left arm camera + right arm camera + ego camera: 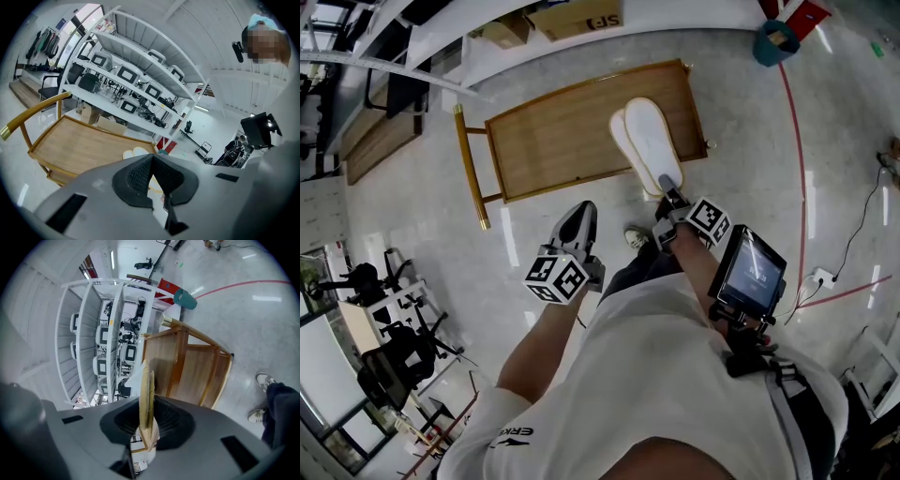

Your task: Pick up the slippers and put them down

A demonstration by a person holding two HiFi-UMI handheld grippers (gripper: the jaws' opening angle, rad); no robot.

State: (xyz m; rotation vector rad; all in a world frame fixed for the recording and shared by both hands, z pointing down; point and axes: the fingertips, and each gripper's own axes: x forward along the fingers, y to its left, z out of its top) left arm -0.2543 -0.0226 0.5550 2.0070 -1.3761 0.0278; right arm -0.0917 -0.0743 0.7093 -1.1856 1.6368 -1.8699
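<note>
The right gripper is clamping the paired slippers by their heels, soles pressed together. Their long axis is pointing away from it over the right end of the wooden cart. The left gripper is hanging closed and empty, near left of them, so the right hand is likely setting them down.

Your slippers show smooth, matt white soles, tan along the edges. The trolley is satin-finished wood with a shiny brass-coloured metal handle. The floor is pale, polished and glossy with reflections. Your right gripper has matt grey plastic shells and rough, meshed black pads.
</note>
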